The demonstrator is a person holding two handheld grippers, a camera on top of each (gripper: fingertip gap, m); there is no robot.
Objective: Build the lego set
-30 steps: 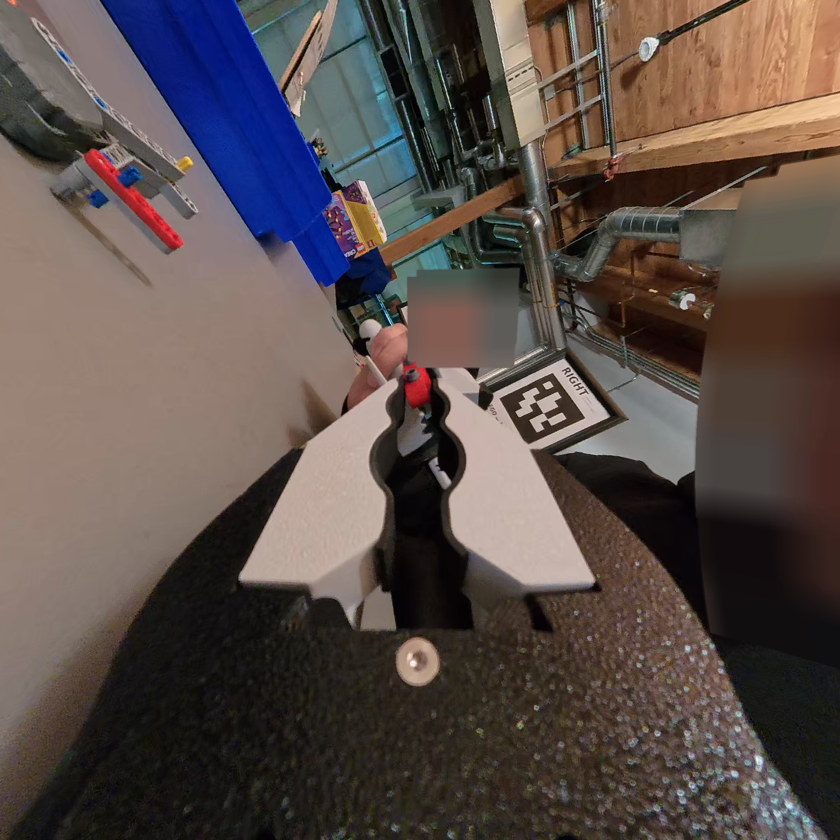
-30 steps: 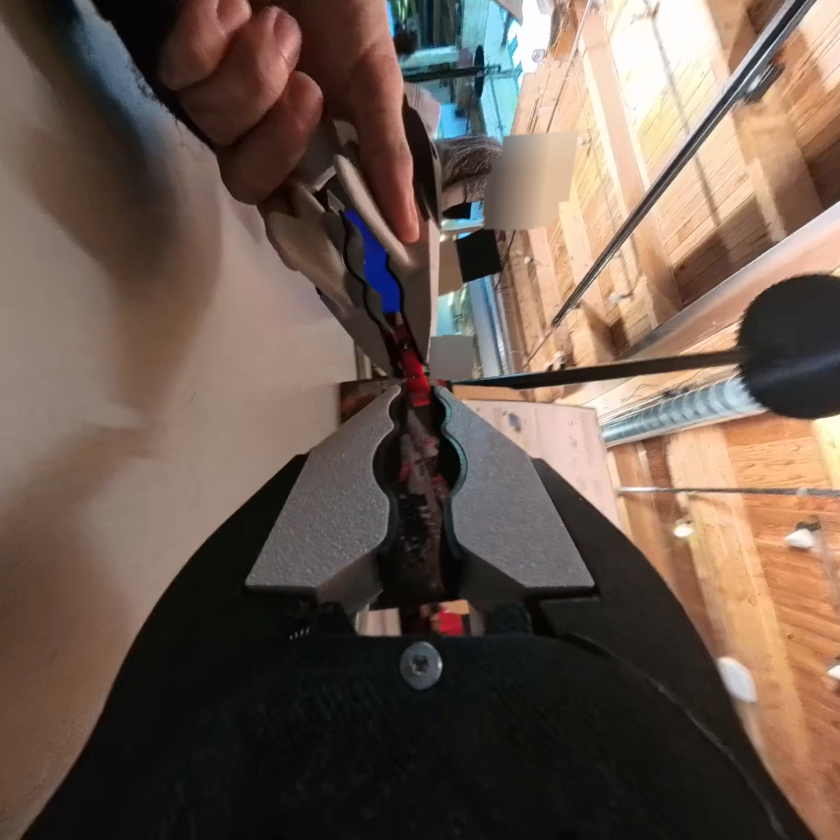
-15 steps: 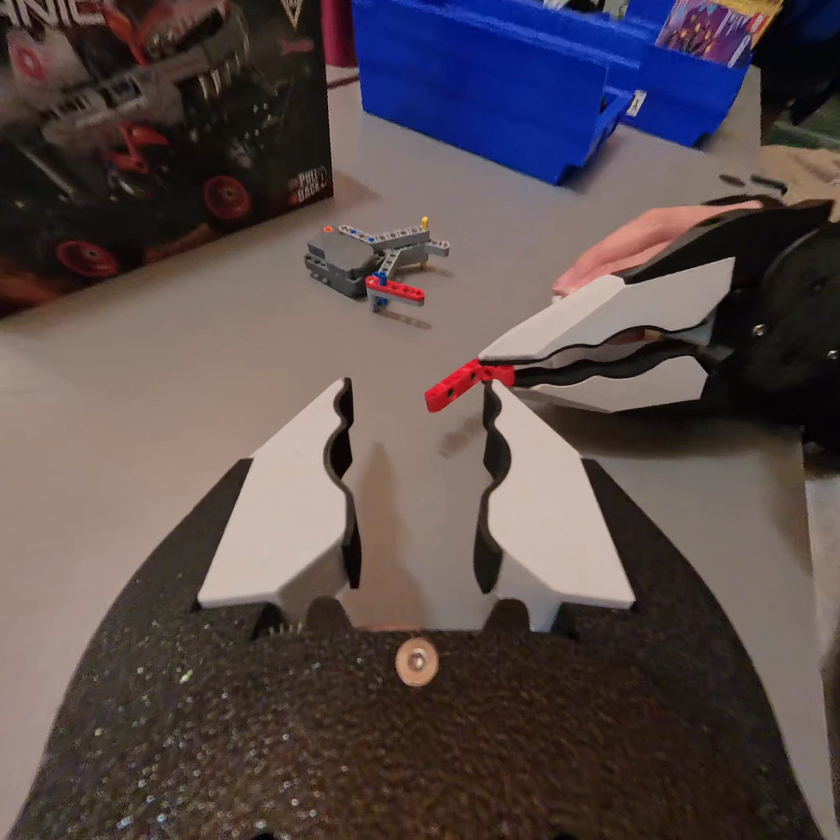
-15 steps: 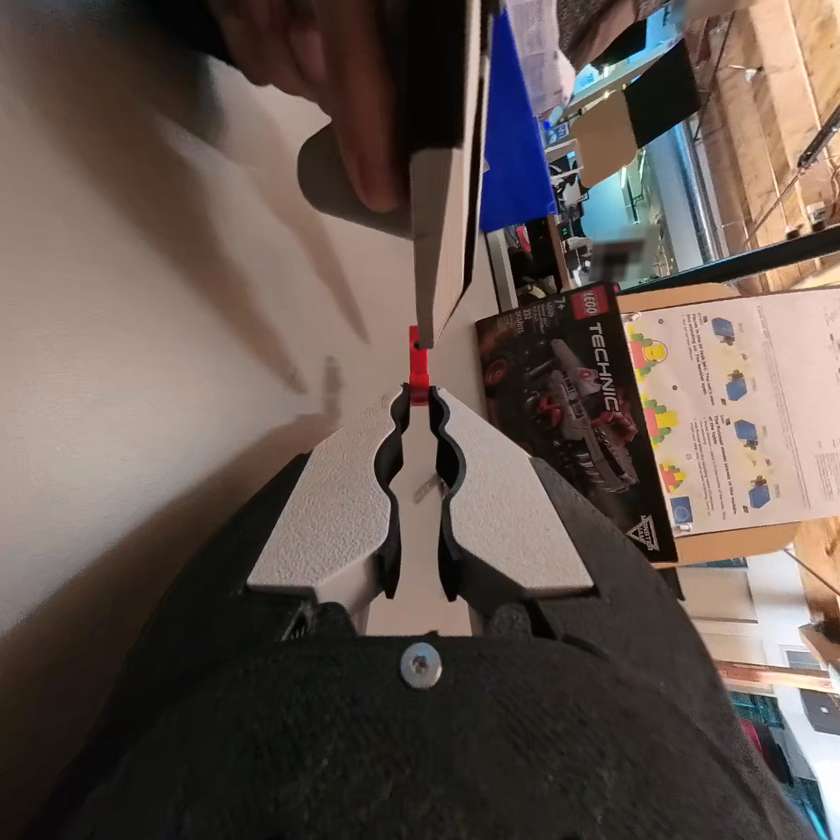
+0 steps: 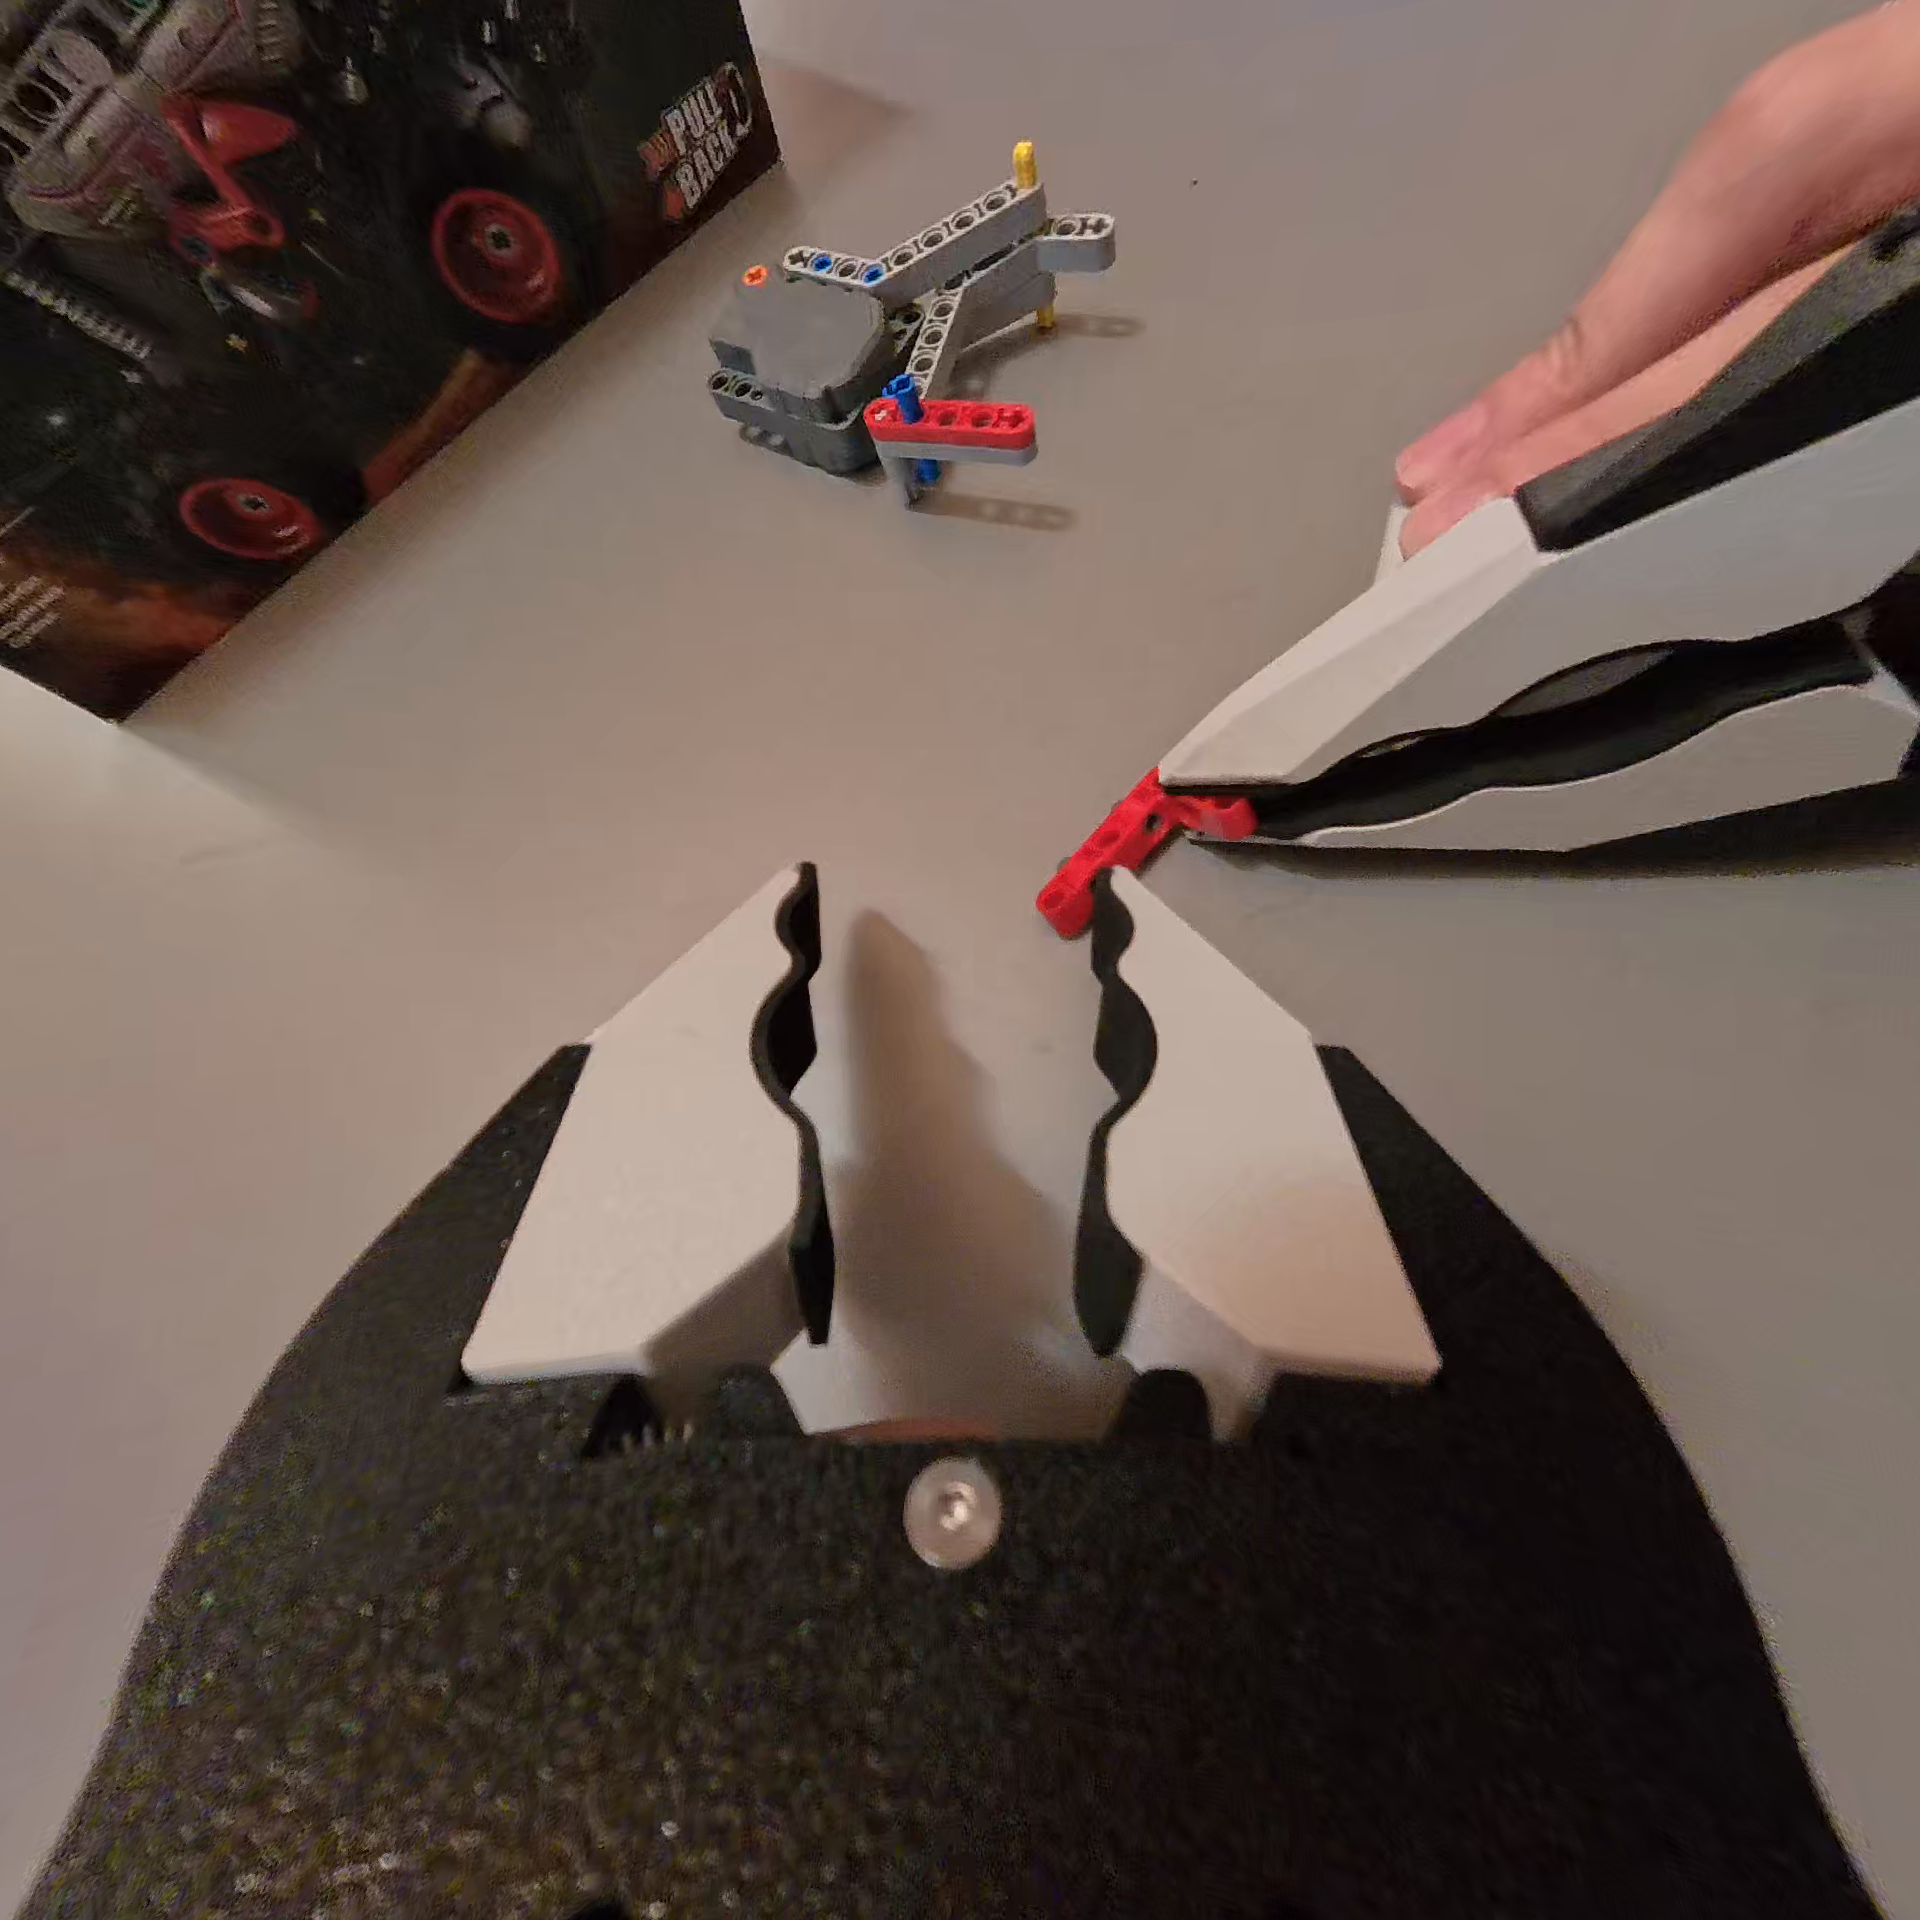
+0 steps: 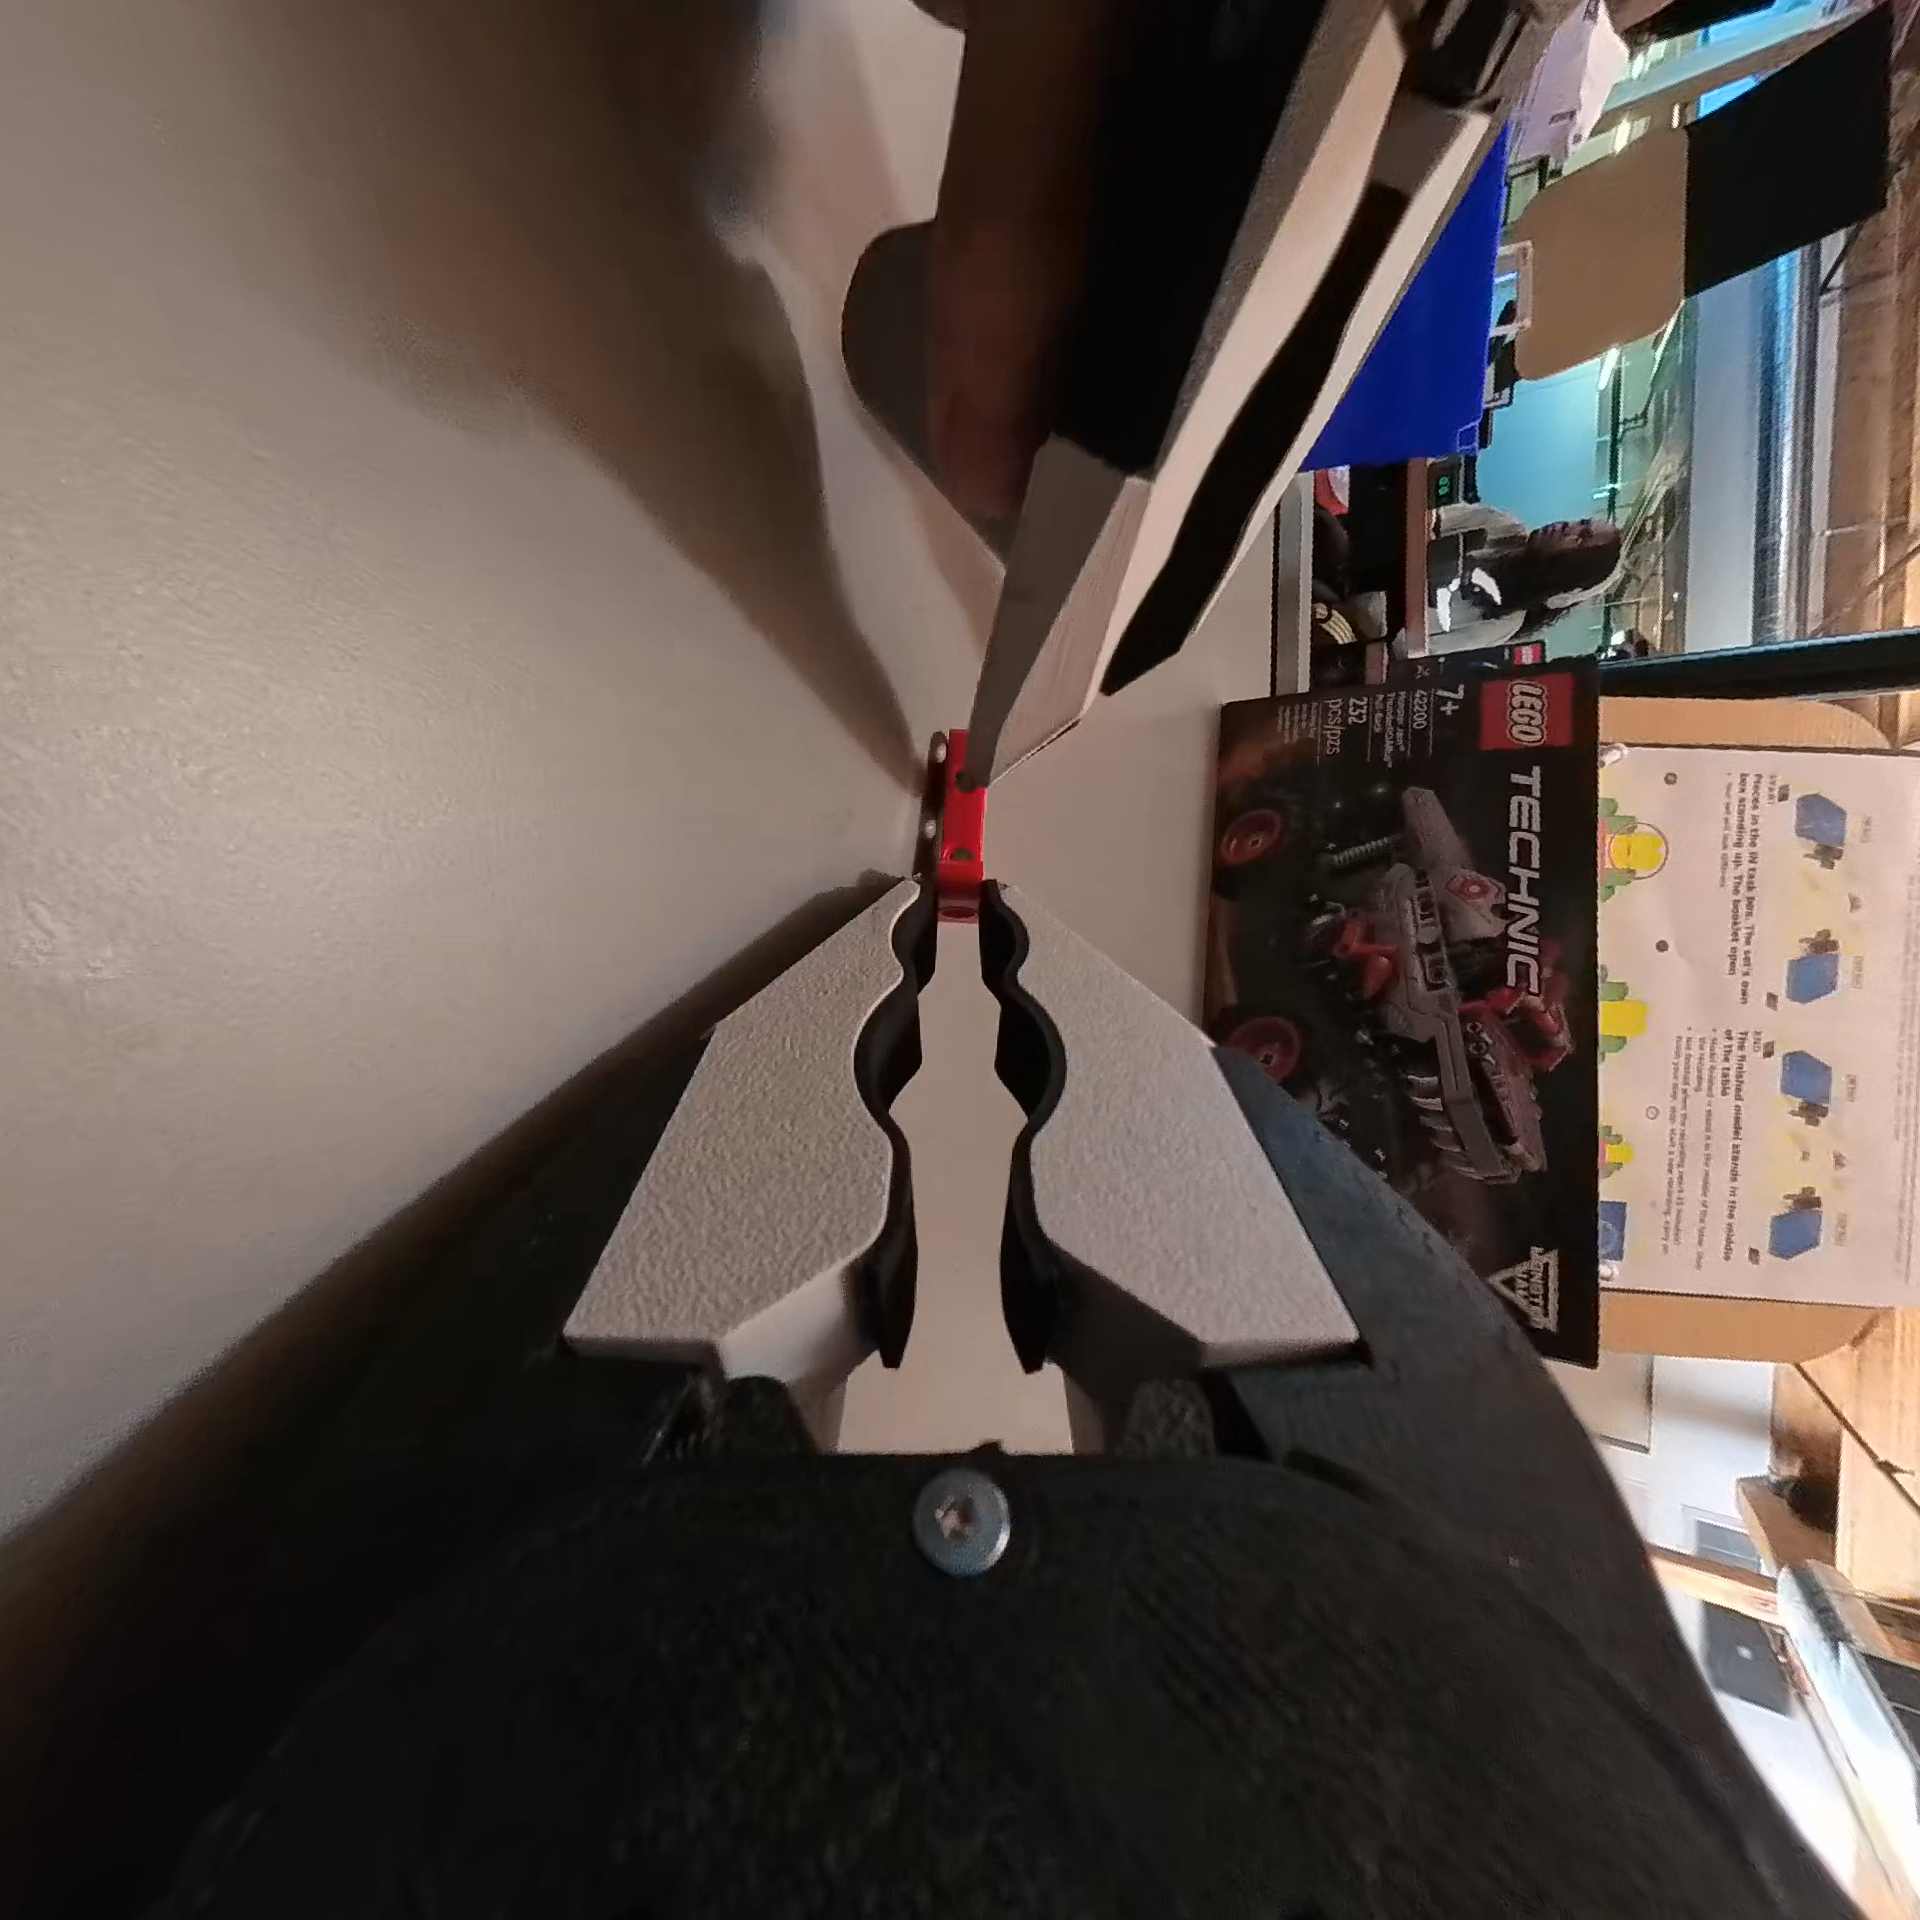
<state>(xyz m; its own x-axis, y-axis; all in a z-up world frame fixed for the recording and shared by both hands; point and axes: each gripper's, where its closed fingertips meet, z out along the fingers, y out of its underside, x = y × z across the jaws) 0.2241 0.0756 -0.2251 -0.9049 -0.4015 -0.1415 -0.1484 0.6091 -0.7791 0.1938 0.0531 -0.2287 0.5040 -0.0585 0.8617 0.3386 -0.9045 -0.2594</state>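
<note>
1. Far left, left wrist view: set box [image 5: 312, 312] stands upright on the grey table [image 5: 520, 831], printed face toward the work area. Prob there as a picture ref for the build. It touches nothing.

2. Just right of the box: part-built assembly [image 5: 883, 343] sits on the table. Dark grey block w/ light grey beams fanning off it, a short red beam [image 5: 956, 421] on a blue pin at the front, a yellow axle [image 5: 1029, 177] poking up at the back. Well apart from both grippers, so nobody's working on it yet; it looks parked until the next piece is ready.

3. Centre: left gripper [image 5: 951, 883] is spread wide and holds nothing. Its right fingertip sits just beside, maybe touching, the free end of the bent red piece [image 5: 1117, 852]. I'd read that as bracing or steering the part, not gripping it.

4. Right: right gripper [image 5: 1216, 805] comes in from the side w/ fingers pressed together on the short leg of that bent red piece, which lies low at the table surface, long leg pointing toward the left gripper. A hand [image 5: 1662, 343] shows behind it.

5. Right wrist view confirms it: the right gripper [image 6: 956, 899] pinches the red piece [image 6: 961, 831] at the very tips only, so most of the part stays exposed, which leaves holes free for mating.

6. Same view: the left gripper's fingertip [image 6: 1039, 623] comes down onto the far end of the piece.

7. Judgement: the piece is being re-seated in the grip before it goes to the assembly. A tip-only pinch could let it twist.
</note>
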